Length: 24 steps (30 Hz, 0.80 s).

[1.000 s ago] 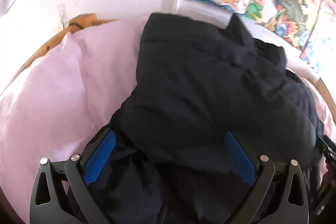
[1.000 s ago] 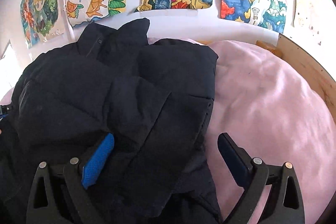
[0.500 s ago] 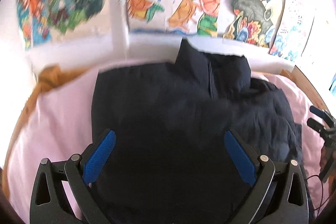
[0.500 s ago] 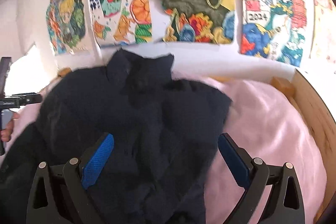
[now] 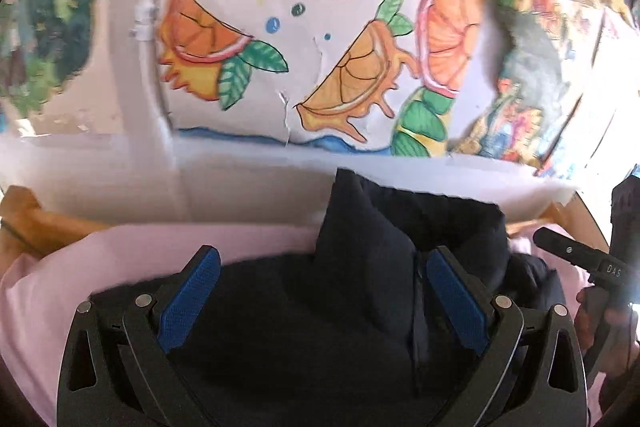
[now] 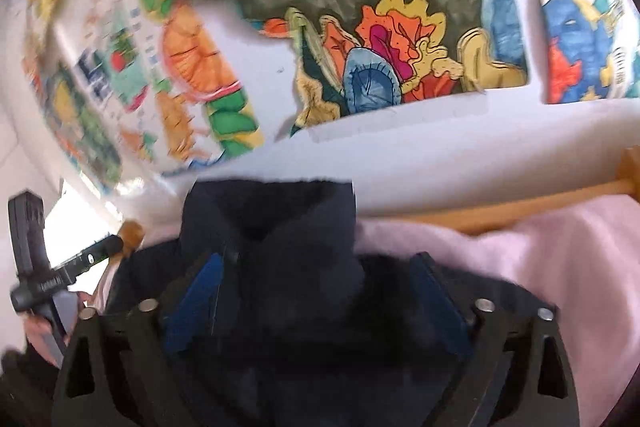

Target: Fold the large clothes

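Dark jacket (image 5: 360, 307) lay on pink bedding (image 5: 120, 251) below wall drawings (image 5: 320, 47). Left gripper (image 5: 320, 291) gaped empty; right gripper (image 6: 316, 291), wide, had just been closing, empty.

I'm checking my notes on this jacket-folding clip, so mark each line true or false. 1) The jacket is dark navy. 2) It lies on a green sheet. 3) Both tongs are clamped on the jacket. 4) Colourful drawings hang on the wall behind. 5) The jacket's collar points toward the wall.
1) True: the jacket is dark navy.
2) False: it lies on a pink sheet.
3) False: the left tongs and right tongs both stand open above it; the right jaws have just been closing a little, pinching nothing.
4) True: drawings cover the wall.
5) True: the collar points toward the wall.
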Available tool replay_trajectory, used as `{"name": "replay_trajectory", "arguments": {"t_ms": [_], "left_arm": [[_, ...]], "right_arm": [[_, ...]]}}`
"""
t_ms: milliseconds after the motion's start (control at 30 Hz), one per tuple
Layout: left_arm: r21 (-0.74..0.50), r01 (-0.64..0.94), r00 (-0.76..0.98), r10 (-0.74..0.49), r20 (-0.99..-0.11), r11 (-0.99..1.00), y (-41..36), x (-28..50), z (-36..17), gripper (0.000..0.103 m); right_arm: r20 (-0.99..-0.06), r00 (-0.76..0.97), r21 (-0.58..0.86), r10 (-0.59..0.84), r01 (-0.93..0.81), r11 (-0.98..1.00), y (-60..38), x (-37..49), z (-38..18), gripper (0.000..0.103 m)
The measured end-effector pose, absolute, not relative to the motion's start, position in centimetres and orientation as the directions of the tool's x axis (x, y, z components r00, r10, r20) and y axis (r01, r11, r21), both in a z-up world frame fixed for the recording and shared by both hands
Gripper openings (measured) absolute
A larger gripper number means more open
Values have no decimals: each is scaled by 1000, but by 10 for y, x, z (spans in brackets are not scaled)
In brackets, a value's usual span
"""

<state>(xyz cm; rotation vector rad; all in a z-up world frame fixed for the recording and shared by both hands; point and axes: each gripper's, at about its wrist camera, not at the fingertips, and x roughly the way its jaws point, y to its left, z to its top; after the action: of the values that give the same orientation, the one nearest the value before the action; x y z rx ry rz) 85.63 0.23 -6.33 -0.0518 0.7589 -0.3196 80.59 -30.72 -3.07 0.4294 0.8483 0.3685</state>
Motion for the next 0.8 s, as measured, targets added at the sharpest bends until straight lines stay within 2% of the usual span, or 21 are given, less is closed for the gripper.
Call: {"name": "replay_trajectory", "arguments": {"t_ms": [133, 200, 267, 333, 367, 433, 467, 533, 800], "left_arm": [[-167, 293, 666, -326, -671, 941, -10, 883, -71, 101], [-163, 300, 656, -328, -680, 940, -15, 891, -74, 100], [-155, 304, 654, -324, -684, 940, -19, 896, -74, 88], [-137, 296, 647, -304, -699, 945, -23, 902, -73, 52], [-134, 291, 640, -297, -709, 947, -24, 905, -74, 45], [-139, 282, 614, -290, -734, 949, -27, 912, -76, 16], [-152, 282, 600, -298, -743, 947, -28, 914, -76, 11], [-139, 271, 619, -283, -733, 953, -29, 911, -70, 6], [-107, 334, 727, -328, -602, 937, -15, 834, -7, 4]], "right_arm": [[-669, 605, 466, 432, -111, 878, -297, 832, -43, 66], [-681, 605, 460, 412, -85, 884, -293, 842, -50, 62], [-690, 605, 453, 397, -67, 889, -291, 847, -55, 56], [-698, 597, 456, 395, -55, 888, -289, 853, -60, 46], [-700, 595, 459, 395, -50, 887, -288, 854, -62, 41], [-697, 599, 458, 395, -51, 887, -286, 854, -62, 30], [-697, 603, 449, 388, -55, 892, -286, 855, -61, 26], [-688, 617, 430, 382, -77, 899, -281, 851, -56, 19], [-598, 715, 319, 363, -204, 925, -284, 793, -13, 14]]}}
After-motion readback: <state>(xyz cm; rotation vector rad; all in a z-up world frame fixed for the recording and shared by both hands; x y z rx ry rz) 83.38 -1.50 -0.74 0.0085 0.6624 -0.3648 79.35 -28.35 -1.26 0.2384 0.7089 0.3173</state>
